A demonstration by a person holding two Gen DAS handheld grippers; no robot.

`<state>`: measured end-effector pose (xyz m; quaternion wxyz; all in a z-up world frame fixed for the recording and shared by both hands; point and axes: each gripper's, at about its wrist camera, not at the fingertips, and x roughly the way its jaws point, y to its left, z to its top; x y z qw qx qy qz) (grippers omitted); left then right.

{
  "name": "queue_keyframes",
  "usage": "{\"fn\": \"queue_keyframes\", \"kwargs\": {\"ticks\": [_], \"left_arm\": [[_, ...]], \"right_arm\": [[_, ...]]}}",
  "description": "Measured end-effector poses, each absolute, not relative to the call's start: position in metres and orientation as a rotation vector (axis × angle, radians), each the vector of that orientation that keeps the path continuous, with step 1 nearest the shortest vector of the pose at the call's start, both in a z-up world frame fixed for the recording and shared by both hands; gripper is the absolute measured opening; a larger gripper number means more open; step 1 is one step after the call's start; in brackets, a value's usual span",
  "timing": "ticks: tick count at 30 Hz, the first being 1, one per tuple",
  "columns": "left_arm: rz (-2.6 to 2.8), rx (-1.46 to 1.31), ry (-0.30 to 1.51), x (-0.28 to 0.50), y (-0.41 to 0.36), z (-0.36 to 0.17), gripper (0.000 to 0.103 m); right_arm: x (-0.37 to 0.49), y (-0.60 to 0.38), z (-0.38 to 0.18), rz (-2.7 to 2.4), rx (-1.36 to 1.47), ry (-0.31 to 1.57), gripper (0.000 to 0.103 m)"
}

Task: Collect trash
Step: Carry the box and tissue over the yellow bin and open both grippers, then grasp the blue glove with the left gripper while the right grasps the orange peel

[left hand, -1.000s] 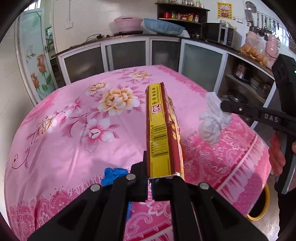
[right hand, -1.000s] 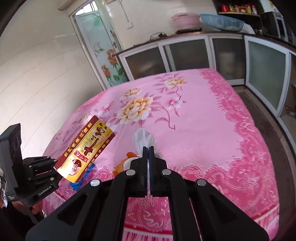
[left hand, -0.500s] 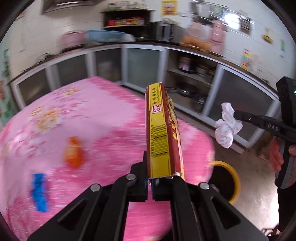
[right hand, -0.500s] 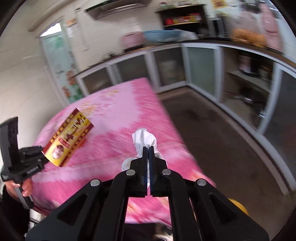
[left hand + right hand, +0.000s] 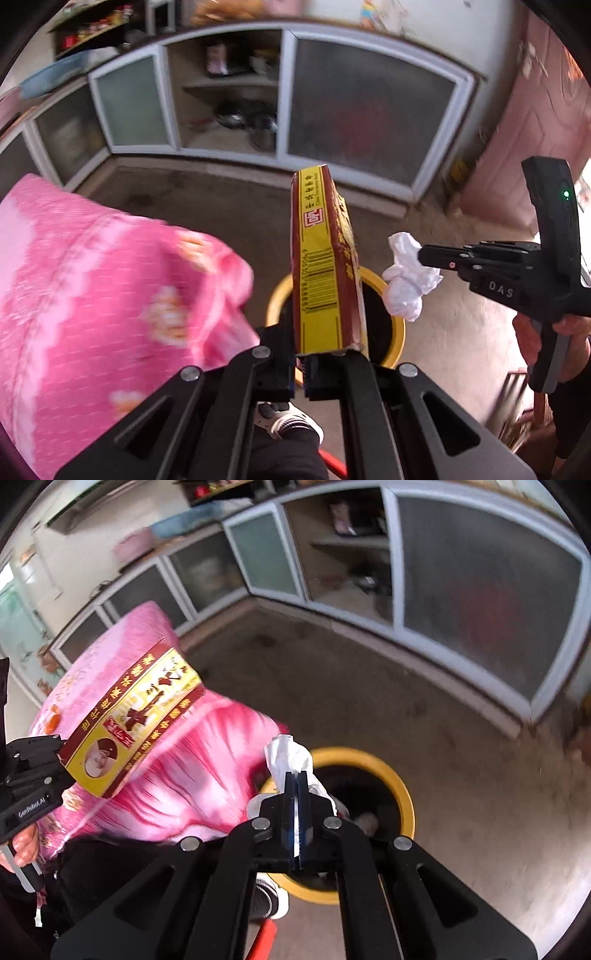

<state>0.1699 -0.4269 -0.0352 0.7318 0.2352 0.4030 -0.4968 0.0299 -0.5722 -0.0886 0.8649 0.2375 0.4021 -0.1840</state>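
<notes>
crumpled white tissue [image 5: 406, 280], and a perhaps dented yellow-and-maroon carton [image 5: 321, 266].

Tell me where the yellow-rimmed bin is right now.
The yellow-rimmed bin stands on the floor beside the pink-covered table, low in both wrist views, below the box and the tissue.
</notes>
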Motion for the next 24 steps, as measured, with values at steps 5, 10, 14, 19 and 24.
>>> {"fn": "queue_keyframes", "kwargs": {"ticks": [5, 10, 14, 19, 24], "left_arm": [[-1.097, 0.591, 0.947, 0.159, -0.460, -0.074, 0.002], [-1.073, 0.636, 0.976, 0.161, -0.479, -0.096, 0.002], [-1.063, 0.620, 0.971, 0.160, -0.485, -0.100, 0.053], [-1.117, 0.537, 0.925, 0.150, -0.474, -0.079, 0.083], [-1.160, 0.395, 0.770, 0.138, -0.433, -0.023, 0.095]], "right_arm": [[0.027, -0.580, -0.123, -0.403, 0.519, 0.909, 0.001], [0.031, -0.592, -0.151, -0.402, 0.565, 0.992, 0.002], [0.026, -0.598, -0.164, -0.452, 0.556, 1.035, 0.056], [-0.001, -0.611, -0.158, -0.541, 0.584, 0.962, 0.082], [-0.035, -0.609, -0.120, -0.610, 0.578, 0.806, 0.083]]}}
